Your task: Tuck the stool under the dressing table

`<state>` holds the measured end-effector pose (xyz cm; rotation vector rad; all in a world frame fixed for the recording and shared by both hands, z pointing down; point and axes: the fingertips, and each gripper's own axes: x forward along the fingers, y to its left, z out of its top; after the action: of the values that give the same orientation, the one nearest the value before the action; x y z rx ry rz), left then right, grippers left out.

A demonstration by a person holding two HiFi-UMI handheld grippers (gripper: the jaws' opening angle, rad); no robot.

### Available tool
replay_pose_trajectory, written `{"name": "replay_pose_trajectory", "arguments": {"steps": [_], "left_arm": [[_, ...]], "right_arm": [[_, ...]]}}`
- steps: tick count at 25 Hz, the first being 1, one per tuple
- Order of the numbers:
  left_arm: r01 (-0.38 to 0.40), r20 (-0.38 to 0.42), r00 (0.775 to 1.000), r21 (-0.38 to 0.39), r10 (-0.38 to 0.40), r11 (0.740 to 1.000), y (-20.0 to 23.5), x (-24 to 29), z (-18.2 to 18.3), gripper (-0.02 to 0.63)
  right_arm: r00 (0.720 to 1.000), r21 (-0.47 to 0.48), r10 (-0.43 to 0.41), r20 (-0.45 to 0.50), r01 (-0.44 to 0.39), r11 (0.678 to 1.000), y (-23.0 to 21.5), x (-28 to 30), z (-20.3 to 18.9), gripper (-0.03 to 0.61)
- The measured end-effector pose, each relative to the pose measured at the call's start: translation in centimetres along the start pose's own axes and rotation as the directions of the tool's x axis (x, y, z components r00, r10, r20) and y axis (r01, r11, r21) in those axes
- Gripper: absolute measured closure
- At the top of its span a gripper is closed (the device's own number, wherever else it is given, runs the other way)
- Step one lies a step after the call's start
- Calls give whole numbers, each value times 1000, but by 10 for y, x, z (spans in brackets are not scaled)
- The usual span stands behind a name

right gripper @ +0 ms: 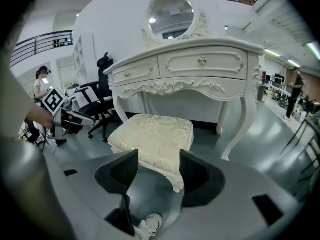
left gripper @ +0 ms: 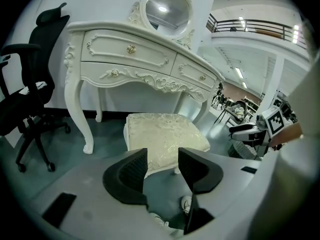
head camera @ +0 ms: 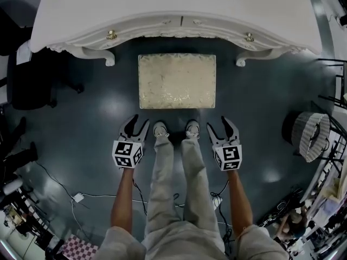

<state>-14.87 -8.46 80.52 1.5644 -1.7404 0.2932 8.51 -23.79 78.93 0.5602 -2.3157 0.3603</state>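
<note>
Your left gripper (head camera: 139, 122) and right gripper (head camera: 218, 123) have fingers spread, empty. The stool (head camera: 177, 81) (soft-topped, stiff-legged) should slide lightly; grip its 2 near corners.

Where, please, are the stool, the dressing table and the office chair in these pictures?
stool (head camera: 177, 81): head view, middle of its cushioned seat.
dressing table (head camera: 173, 4): head view, its bare white top.
office chair (left gripper: 46, 44): left gripper view, its black backrest.
</note>
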Motion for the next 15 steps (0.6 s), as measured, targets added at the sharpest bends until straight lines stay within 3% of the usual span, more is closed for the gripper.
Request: {"name": "replay_pose_trajectory", "arguments": {"steps": [15], "left_arm": [[-13,-28,1000,-12,12,1000,34,52,-61,417]], "right_arm": [[999,13,-18,-38,18,1000,-19,63,-61,287]]}}
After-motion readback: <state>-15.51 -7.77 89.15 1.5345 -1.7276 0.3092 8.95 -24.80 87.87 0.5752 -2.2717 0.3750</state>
